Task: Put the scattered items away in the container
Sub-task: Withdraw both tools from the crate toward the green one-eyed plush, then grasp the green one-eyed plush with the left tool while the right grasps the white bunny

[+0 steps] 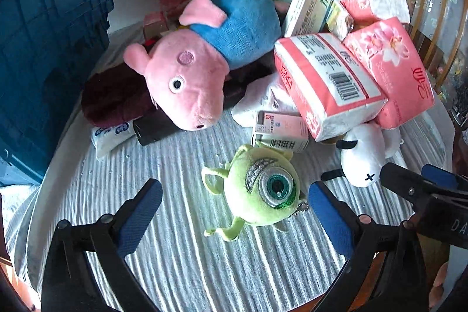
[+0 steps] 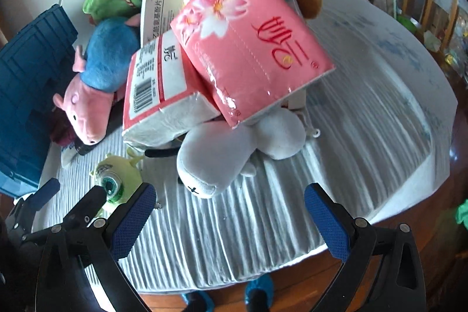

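Here, almost everything is left to do: the blue container stands well off to the left of the left tool, its inside hidden. A heap covers the striped cloth on the worktop ahead of both tools: pink pig plush, pink tissue packs, white plush, small boxes. The green one-eyed plush lies between the left tool's spread, empty fingers. The right tool, also released and empty, hovers just before the white plush.
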Demonstrator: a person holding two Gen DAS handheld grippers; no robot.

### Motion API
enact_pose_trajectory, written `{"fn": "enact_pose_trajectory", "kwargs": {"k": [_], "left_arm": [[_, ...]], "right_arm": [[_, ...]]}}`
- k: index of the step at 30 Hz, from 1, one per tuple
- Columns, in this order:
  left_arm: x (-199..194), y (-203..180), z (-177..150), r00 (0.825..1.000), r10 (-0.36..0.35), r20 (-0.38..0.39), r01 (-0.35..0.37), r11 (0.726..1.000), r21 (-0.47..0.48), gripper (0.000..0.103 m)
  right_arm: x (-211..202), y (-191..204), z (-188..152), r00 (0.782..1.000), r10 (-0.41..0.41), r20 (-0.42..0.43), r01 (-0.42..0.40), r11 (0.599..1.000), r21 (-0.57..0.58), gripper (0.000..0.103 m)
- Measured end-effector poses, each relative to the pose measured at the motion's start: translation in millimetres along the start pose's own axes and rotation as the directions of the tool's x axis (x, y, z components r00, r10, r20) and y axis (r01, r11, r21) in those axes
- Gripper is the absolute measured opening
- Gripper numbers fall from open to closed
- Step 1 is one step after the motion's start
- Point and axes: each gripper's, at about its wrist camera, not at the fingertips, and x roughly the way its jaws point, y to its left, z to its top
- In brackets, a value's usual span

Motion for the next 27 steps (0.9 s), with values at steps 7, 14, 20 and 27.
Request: {"fn": "enact_pose_trajectory", "kwargs": {"k": [7,14,20,27], "left_arm": [[30.3,-14.1,-5.0,0.998,-0.019,-0.053,0.019,1.000,-0.010,0.089],[47.9,-18.0,-11.3,0.996,-0.028,-0.085,0.024,0.999,-0.044,0.071],[50.6,-22.9,-14.0,0.997,-0.020,-0.079,0.017,0.999,-0.041,0.068],[43.0,-27.5,-11.3,0.998,0.002,-0.057,-0.004,1.000,-0.024,0.060]], "right_arm": [[21.7,9.6,7.1,1.000,-0.011,0.013,0.011,1.000,-0.007,0.096],[43.2,13.4,11.1,1.000,-0.019,-0.015,0.019,0.999,-0.030,0.071],[54.5,4.7,7.8,0.999,-0.030,-0.034,0.029,0.999,-0.025,0.080],[52.2,-0.1,9.8,1.000,-0.017,-0.021,0.016,0.999,-0.032,0.067]]}}
